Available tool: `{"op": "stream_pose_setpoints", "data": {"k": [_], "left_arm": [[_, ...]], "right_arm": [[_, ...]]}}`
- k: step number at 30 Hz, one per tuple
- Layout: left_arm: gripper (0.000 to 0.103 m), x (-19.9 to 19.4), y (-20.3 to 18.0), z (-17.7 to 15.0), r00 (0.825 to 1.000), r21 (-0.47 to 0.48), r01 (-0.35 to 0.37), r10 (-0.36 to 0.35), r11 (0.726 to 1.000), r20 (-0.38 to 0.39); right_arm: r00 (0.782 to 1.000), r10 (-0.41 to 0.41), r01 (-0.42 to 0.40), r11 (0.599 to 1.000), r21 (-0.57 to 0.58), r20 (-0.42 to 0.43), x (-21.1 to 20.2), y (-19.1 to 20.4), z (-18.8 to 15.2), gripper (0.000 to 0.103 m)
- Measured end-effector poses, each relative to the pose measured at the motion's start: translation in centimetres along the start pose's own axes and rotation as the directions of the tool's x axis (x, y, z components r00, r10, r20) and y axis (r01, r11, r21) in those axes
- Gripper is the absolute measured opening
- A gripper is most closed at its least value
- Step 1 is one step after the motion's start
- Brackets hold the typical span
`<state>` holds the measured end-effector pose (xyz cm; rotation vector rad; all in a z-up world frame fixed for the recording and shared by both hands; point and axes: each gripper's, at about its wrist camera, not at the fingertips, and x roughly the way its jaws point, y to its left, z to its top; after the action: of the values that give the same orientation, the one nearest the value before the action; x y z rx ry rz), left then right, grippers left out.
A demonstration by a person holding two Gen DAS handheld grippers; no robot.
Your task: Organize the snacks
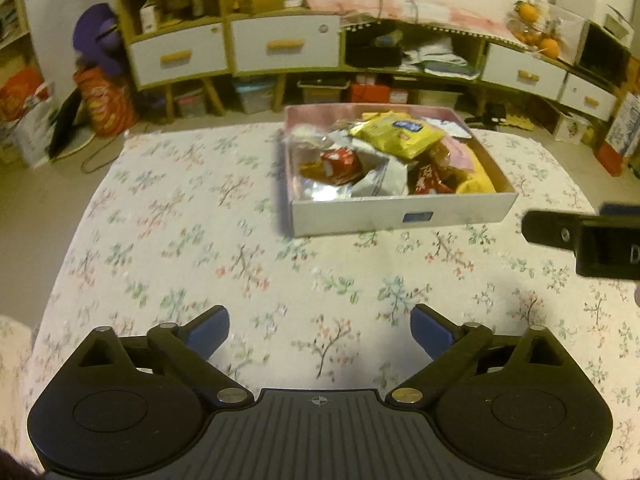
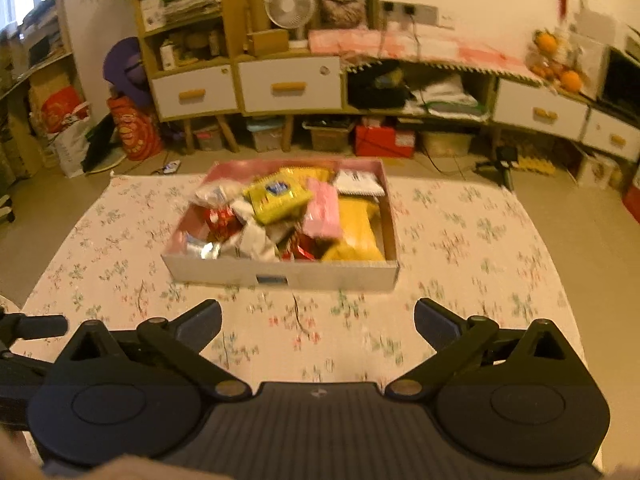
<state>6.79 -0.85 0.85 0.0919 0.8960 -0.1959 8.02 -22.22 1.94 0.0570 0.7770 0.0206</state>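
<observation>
A shallow white cardboard box (image 1: 400,216) (image 2: 320,274) sits on the flowered tablecloth, packed with snack packets. On top lies a yellow packet (image 1: 394,132) (image 2: 278,196), with a red packet (image 1: 336,164) at its left, a pink packet (image 2: 322,208) and a yellow bag (image 2: 356,232) at its right. My left gripper (image 1: 320,330) is open over bare cloth, short of the box. My right gripper (image 2: 318,324) is open too, nothing between its fingers, also short of the box. Part of the right gripper (image 1: 580,236) shows at the right edge of the left wrist view.
The flowered tablecloth (image 1: 180,240) (image 2: 480,280) covers a low table. Behind it a wooden cabinet with white drawers (image 1: 284,46) (image 2: 290,84) runs along the wall. Bags (image 1: 104,100) stand on the floor at left. Oranges (image 1: 536,28) rest on the cabinet top.
</observation>
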Motion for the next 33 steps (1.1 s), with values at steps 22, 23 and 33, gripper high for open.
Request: {"op": "stream_pose_setpoints", "data": {"k": [22,23,33], "left_arm": [[0.102,-0.9,-0.7,-1.2,0.998,-0.048,-0.063,0.062,0.997,-0.021],[0.102,-0.9,-0.7,-1.3,0.998,-0.045,-0.064,0.063,0.997,-0.022],[0.102,-1.1,-0.8,-1.4,0.998,-0.049,-0.069,0.068,0.996,-0.020]], "right_arm": [[0.996,-0.036,0.037,0.999,0.016,-0.084,0.5,0.0,-2.3,0.103],[0.996,-0.036,0.037,0.999,0.014,-0.086,0.5,0.1,-2.3,0.103],[0.996,-0.039,0.040,0.999,0.004,-0.080,0.1,0.3,-2.4,0.103]]}}
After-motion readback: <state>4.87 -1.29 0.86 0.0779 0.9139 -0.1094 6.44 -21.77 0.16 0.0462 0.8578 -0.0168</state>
